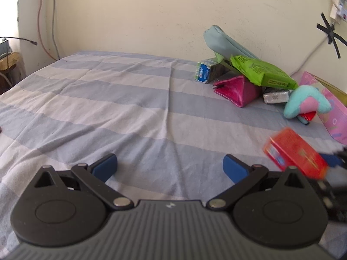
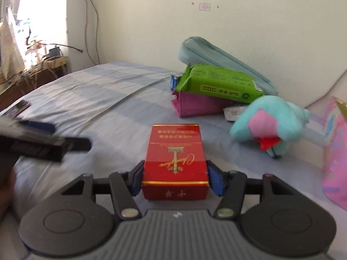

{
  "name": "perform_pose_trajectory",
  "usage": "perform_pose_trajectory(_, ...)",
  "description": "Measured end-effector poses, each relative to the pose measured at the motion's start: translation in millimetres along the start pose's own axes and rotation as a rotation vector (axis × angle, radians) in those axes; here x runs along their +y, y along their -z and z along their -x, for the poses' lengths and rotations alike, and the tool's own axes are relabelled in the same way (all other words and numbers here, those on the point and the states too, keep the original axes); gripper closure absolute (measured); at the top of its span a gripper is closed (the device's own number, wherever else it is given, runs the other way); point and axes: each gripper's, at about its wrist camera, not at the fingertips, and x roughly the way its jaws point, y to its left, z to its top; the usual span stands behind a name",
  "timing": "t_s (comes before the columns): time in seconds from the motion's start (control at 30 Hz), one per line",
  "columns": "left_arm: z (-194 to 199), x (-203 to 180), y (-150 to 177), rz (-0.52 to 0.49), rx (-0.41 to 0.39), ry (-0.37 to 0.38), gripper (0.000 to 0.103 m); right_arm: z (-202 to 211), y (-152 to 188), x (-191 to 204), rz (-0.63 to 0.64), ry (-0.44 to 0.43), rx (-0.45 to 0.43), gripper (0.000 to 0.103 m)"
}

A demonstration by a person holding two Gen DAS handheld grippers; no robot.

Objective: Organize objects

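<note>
Red cigarette box (image 2: 175, 162) sits low in the centre of the right wrist view, clamped between the blue pads of the right gripper (image 2: 175, 178), which press on both its sides; the jaws stand partly closed around it. In the left wrist view the same box appears blurred at the lower right edge. Left gripper (image 1: 170, 166) is spread wide with nothing between its blue pads, only the striped bedsheet (image 1: 121, 108) beneath. Toward the upper right of the left wrist view lies a pile against the wall: a pale blue pouch (image 1: 225, 41), a green wipes pack (image 1: 262, 72), a magenta pouch (image 1: 236, 90), a small blue-and-white carton (image 1: 206, 71) and a silver packet (image 1: 275, 96) (its print is unreadable). A teal and pink plush toy (image 1: 308, 101) lies just right of the pile, beside a pink bag (image 1: 335, 117).
</note>
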Motion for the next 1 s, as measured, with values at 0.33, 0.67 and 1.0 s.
perform_pose_trajectory(0.33, 7.8, -27.3, 1.3, -0.092, 0.038, 0.118, 0.0, 72.0, 57.2, -6.2, -0.028, 0.018, -0.014, 0.032)
perform_pose_trajectory(0.67, 16.5, -68.2, 0.8, -0.142, 0.133, 0.392, 0.0, 83.6, 72.0, -14.2, -0.053, 0.024, -0.028, 0.023)
perform_pose_trajectory(1.0, 8.9, -114.0, 0.5, -0.15, 0.238, 0.552, 0.023, 71.4, 61.4, -7.6, 0.001, -0.03, -0.017, 0.039)
